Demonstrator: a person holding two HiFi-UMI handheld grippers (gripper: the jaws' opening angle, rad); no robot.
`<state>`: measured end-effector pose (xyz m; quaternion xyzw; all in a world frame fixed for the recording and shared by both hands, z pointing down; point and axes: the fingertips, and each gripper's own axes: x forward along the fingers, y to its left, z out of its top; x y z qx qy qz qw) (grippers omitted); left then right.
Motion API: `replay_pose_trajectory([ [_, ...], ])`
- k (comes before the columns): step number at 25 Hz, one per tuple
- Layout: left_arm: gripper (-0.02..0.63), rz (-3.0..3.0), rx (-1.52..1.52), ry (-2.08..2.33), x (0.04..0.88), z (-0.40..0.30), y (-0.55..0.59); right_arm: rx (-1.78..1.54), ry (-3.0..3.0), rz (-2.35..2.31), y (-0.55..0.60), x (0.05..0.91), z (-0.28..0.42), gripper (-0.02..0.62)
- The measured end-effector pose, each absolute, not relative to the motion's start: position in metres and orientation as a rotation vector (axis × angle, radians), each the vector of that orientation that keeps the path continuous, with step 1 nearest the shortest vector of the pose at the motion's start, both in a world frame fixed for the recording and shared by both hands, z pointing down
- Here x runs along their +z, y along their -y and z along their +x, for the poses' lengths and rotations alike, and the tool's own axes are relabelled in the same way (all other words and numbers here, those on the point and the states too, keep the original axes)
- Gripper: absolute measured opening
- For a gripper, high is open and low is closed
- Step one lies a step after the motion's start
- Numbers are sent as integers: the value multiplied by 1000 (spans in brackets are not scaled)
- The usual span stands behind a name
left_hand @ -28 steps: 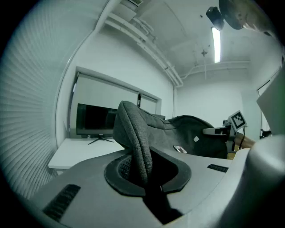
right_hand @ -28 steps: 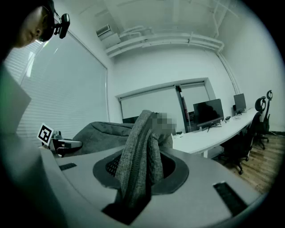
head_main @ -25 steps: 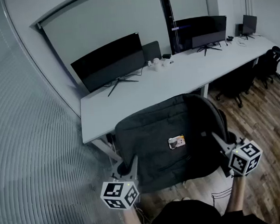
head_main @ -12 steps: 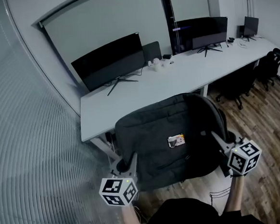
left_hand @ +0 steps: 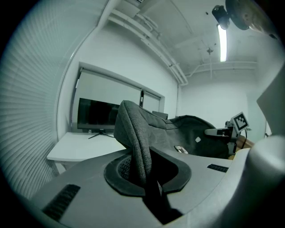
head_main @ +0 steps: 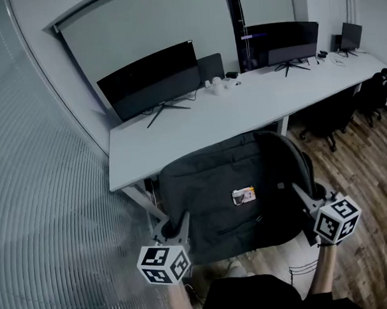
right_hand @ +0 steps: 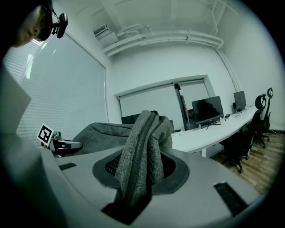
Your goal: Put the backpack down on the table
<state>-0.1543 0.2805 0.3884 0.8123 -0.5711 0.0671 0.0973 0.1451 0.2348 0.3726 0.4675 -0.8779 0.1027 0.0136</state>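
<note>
Left gripper and right gripper, both mine, are each clamped on a fold of the dark grey woven-fabric backpack. The left jaws pinch a thin edge of cloth at the near left corner. The right jaws bite a thicker bunch, carrying a zipper seam, at the right side. Between them the backpack hangs in the air, spread out with one broad panel upward, just in front of the near edge of the long white table; as far as I can see it does not rest on it.

Handling, as I judge it: the cloth is soft and creases wherever I pinch it, so the body sags between my two holds and lends no stiffness. The coarse weave should resist slipping, the weight looks moderate, and nothing suggests fragility. Thick seams, the zipper line or a strap make the safest holds, since a thin single fold could creep out.

Appearance: rounded rectangular outline, matt charcoal surface, a small pale rectangular tag near the middle of the panel, and a curved darker band along the right side.
</note>
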Motion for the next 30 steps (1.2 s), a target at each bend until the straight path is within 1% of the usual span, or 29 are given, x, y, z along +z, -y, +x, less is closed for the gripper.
replay_pose_trajectory([
  [11, 48, 2344, 219, 1708, 406, -163, -248, 368, 2732, 1413, -193, 392, 135, 114],
  [24, 48, 2343, 232, 1666, 420, -173, -150, 378, 2696, 1447, -102, 404, 126, 114],
  [30, 48, 2358, 238, 1635, 414, -183, -103, 381, 2671, 1480, -63, 396, 118, 114],
])
